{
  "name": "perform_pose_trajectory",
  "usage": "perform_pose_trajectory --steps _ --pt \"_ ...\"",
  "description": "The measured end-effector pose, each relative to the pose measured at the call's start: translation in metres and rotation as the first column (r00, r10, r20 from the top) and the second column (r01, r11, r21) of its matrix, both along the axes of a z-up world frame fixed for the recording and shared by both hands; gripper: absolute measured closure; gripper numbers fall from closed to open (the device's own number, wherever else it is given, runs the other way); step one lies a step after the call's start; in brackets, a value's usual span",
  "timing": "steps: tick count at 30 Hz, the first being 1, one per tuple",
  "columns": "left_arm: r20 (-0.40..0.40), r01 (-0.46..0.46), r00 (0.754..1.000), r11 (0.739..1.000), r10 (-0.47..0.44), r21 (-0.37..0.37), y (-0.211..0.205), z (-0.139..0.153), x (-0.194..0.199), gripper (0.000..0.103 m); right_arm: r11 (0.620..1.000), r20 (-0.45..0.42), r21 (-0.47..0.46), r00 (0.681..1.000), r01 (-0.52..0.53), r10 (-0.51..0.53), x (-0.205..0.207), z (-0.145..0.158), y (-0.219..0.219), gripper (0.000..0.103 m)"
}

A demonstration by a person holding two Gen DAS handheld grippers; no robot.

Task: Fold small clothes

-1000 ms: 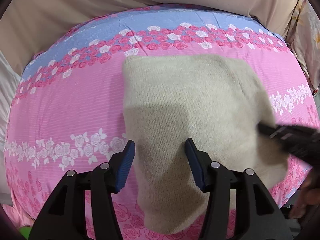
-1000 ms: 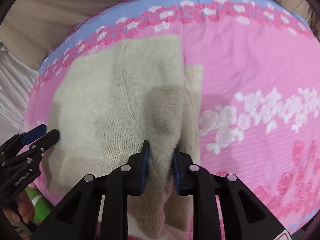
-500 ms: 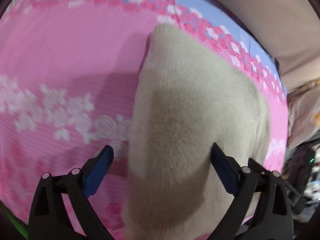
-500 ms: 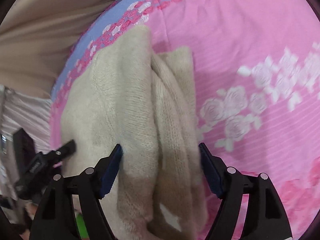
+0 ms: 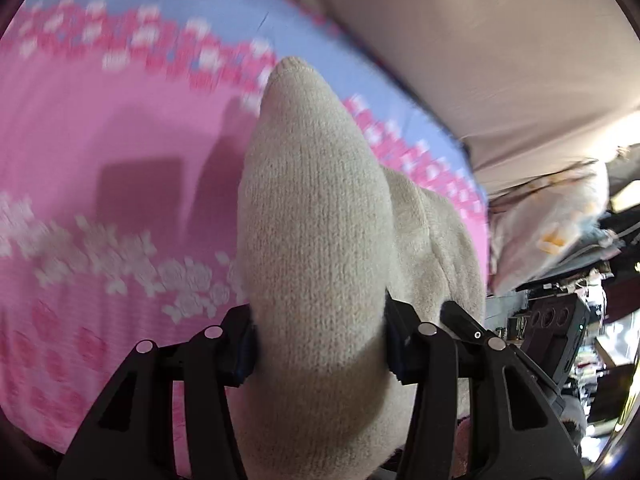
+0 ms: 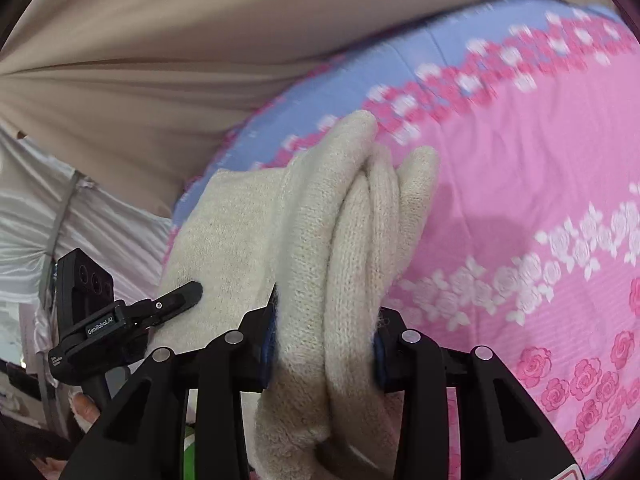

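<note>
A folded beige knitted garment is lifted off the pink flowered bedsheet. My left gripper is shut on its thick left edge, and the cloth bulges up between the fingers. My right gripper is shut on the bunched right edge of the same garment, where several folded layers show. The left gripper also shows in the right wrist view, at the garment's far side. The fingertips of both grippers are hidden in the cloth.
The bed has a blue band with roses along its far edge. A beige curtain or wall cloth hangs behind it. A flowered pillow and dark clutter lie beyond the bed's right end.
Both grippers went from wide open around the garment's edges to shut on them. The garment has come up off the sheet and bunched between them.
</note>
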State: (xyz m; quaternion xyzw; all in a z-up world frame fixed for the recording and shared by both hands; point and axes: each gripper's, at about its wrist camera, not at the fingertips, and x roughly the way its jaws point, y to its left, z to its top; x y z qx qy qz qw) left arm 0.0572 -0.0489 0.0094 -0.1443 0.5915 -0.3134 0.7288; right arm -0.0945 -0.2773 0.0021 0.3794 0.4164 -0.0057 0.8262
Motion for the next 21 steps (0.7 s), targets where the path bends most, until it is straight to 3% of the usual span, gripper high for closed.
perform_pose_trajectory --steps 7,12,15,16,17,19,21 --pt "0.155 -0.026 0.987 0.998 0.035 -0.060 0.070 0.085 0.020 0.054 0.995 0.152 -0.068 0.985 -0.077 0.087 0.055 0.083 0.064 0.067" --pt "0.256 -0.058 0.964 0.997 0.069 -0.051 0.128 0.121 0.044 0.052 0.981 0.202 -0.132 0.965 -0.141 0.166 0.099 0.104 0.121 0.066" --pt "0.262 -0.092 0.961 0.996 0.091 -0.010 0.162 0.110 0.067 0.049 0.974 0.154 -0.137 0.967 -0.181 0.202 0.131 0.075 0.155 0.060" --pt "0.256 -0.103 0.962 0.995 0.097 0.010 0.172 0.097 0.076 0.041 0.969 0.126 -0.144 0.968 -0.200 0.218 0.144 0.057 0.166 0.055" --pt "0.257 -0.112 0.961 0.993 0.101 0.028 0.178 0.084 0.084 0.032 0.962 0.099 -0.166 0.967 -0.216 0.234 0.157 0.030 0.177 0.049" --pt "0.275 -0.191 0.949 0.975 0.154 0.112 0.199 0.033 0.105 0.021 0.948 0.004 -0.232 0.974 -0.217 0.224 0.176 -0.034 0.191 0.048" --pt "0.236 -0.274 0.948 0.927 0.215 0.257 0.221 -0.022 0.120 0.038 0.956 -0.184 -0.218 0.970 -0.198 0.159 0.182 -0.087 0.196 0.065"
